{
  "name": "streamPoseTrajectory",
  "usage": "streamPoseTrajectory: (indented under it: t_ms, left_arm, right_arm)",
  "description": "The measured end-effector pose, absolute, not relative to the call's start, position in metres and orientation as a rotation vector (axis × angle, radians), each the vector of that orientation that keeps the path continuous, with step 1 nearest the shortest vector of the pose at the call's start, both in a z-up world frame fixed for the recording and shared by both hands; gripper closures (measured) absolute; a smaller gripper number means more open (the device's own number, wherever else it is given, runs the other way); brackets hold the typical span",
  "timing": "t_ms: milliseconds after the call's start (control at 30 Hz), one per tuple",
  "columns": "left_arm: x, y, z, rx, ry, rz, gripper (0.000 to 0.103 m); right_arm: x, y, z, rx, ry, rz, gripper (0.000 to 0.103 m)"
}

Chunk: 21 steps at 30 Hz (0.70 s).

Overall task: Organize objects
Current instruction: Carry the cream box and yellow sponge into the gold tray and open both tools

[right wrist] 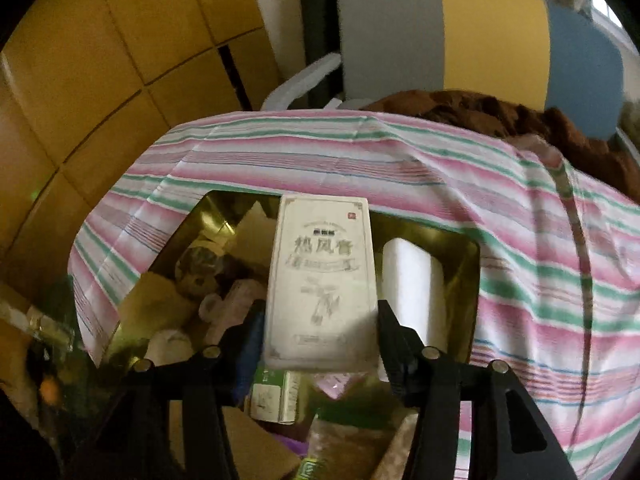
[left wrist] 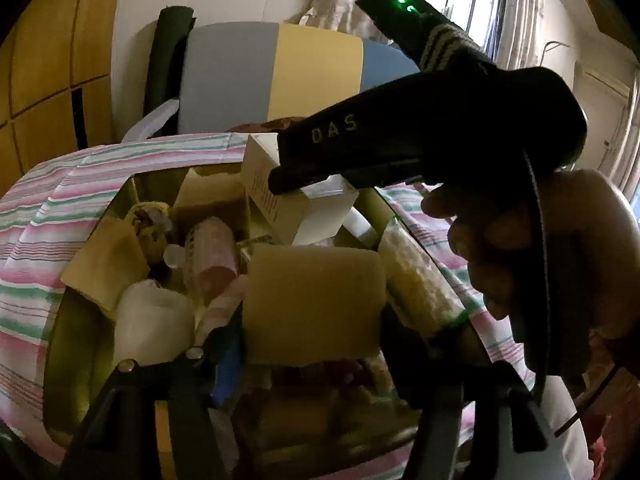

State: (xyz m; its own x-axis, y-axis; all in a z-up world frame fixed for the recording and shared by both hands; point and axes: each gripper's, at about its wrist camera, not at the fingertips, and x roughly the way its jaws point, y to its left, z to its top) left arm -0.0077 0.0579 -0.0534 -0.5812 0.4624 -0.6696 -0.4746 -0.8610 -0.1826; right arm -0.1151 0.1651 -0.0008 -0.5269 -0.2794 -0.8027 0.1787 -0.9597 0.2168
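A gold tin full of small items sits on a striped cloth. My left gripper hovers low over the tin, its fingers either side of a tan block. A thin gap shows at the left finger, so the pads do not press on the block. My right gripper is shut on a white printed box and holds it above the tin. In the left wrist view that right gripper comes in from the right in a hand, with the white box tilted under it.
In the tin lie a white roll, a pink tube, a bubble-wrap pack and a small green-and-white carton. A brown blanket lies behind, before a grey, yellow and blue headboard. Wooden cabinets stand left.
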Motion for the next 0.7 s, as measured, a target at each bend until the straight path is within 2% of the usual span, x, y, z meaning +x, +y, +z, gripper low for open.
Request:
streamPoseTrajectory:
  t_ms: [133,400,467,533,700]
  left_arm:
    - [-0.005,0.049,-0.048,-1.048,-0.009,2.422,0.040]
    - [-0.001,0.018,-0.037,-1.035,-0.210,2.458,0.034]
    - [-0.004,0.021,-0.038,-1.052,-0.226,2.449,0.034]
    - [-0.001,0.023,-0.036,-1.041,-0.252,2.441,0.034]
    - [0.009,0.012,-0.024,-0.971,-0.250,2.508,0.034]
  right_arm:
    - [-0.106,0.168,0.002,1.329,-0.153,-2.535,0.048]
    - [-0.104,0.181,0.009,1.288,-0.153,-2.568,0.049]
    - [-0.109,0.174,0.003,1.308,-0.151,-2.547,0.059]
    - [-0.113,0.166,0.001,1.307,-0.143,-2.526,0.063]
    - [-0.114,0.156,0.002,1.291,-0.215,-2.437,0.065]
